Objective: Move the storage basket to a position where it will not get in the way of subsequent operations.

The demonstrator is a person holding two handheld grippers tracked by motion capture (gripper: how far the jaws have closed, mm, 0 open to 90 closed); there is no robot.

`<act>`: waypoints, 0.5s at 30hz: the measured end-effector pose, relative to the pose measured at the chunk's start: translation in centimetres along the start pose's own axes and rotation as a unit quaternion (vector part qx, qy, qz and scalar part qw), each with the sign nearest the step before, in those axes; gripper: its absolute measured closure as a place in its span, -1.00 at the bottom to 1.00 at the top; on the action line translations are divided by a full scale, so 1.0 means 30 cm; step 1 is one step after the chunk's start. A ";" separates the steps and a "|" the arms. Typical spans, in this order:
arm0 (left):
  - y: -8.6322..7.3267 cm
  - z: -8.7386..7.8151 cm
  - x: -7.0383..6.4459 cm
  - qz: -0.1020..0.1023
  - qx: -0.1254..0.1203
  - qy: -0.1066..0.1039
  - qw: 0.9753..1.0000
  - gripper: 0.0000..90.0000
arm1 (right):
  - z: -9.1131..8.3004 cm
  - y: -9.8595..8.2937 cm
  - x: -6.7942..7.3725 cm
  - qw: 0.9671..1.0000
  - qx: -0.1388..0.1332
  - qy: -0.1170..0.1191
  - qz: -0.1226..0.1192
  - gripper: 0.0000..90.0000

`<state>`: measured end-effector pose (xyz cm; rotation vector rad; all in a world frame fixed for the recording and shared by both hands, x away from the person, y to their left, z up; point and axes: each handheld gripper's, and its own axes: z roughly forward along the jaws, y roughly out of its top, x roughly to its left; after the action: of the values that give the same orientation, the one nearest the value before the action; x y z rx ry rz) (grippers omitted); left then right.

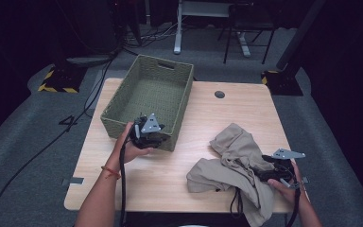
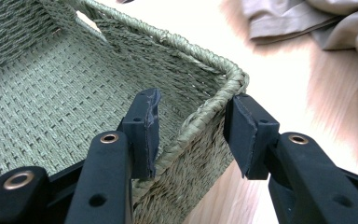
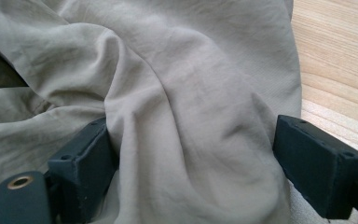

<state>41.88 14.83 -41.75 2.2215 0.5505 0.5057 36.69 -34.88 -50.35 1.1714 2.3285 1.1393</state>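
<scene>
Left gripper (image 2: 191, 135) fingers (image 2: 144, 128) spread wide, straddling the near right corner of the green woven basket (image 2: 74, 93): 1 finger inside against the wall, the other outside by the corner rim, a gap showing on each side, not clamped. In the high view the left gripper (image 1: 147, 134) sits at the basket's (image 1: 123, 101) near wall, left hand (image 1: 133, 149) wrapped around it, cable hanging down along the forearm. Basket is empty, standing on the table's (image 1: 170, 179) left half, far end reaching past the table's back edge.

Right gripper (image 3: 191, 172) fingers (image 3: 319, 165) also wide apart, a bulge of the beige cloth (image 3: 182, 93) sitting between them; the left finger touches the fabric, and I can't tell if the right one does. No pinch. High view: right gripper (image 1: 278, 171) at the right edge of the crumpled cloth (image 1: 231, 161), right hand (image 1: 287, 187) behind it near the table's front right corner. Cloth lies in a heap on the table's right half, 1 end drooping over the front edge, well apart from the basket. Grey carpet floor (image 1: 23, 123) around the table.
</scene>
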 end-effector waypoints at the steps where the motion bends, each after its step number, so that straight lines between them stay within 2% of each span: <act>1: -0.008 -0.009 0.005 -0.005 0.001 0.005 1.000 0.24 | 0.000 0.000 0.000 1.000 0.000 0.000 0.000 -0.67; 11: -0.081 -0.079 0.044 -0.037 0.005 0.052 0.998 0.24 | 0.000 0.000 0.000 1.000 0.001 0.000 -0.001 -0.67; 15: -0.084 -0.085 0.053 -0.046 0.011 0.060 0.997 0.24 | 0.000 0.000 0.000 1.000 0.000 0.000 -0.001 -0.67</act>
<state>41.33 18.71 -41.83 2.1849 0.7213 0.5894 36.69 -34.88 -50.35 1.1691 2.3294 1.1372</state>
